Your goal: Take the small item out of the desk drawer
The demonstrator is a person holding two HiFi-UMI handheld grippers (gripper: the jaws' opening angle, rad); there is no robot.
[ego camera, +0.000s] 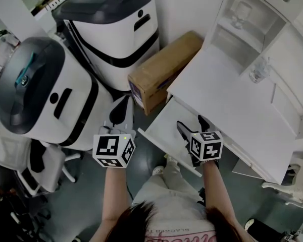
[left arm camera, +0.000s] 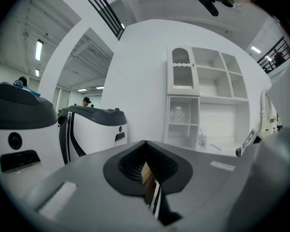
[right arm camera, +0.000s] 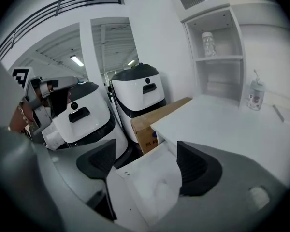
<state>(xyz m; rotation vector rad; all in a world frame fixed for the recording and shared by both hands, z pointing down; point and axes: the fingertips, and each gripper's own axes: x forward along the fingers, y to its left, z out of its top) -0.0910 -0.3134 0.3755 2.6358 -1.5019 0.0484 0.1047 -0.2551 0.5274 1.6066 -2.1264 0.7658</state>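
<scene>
The white desk drawer (ego camera: 163, 129) stands pulled out from the white desk (ego camera: 227, 92). My right gripper (ego camera: 191, 123) hangs over the drawer, tilted down, jaws open and nothing held. In the right gripper view the drawer floor (right arm camera: 135, 180) lies between the open jaws of the right gripper (right arm camera: 147, 163), with a faint small pale lump (right arm camera: 162, 187) on it. That item is not visible in the head view. My left gripper (ego camera: 122, 110) is left of the drawer, pointing level, apart from it. In its own view the left gripper (left arm camera: 147, 170) has its pads together, holding nothing.
A cardboard box (ego camera: 161, 69) stands on the floor against the desk's left end, behind the drawer. Two large white and black machines (ego camera: 45, 92) (ego camera: 116, 29) fill the left side. A white shelf unit (ego camera: 250, 19) and a clear bottle (ego camera: 259, 69) sit on the desk.
</scene>
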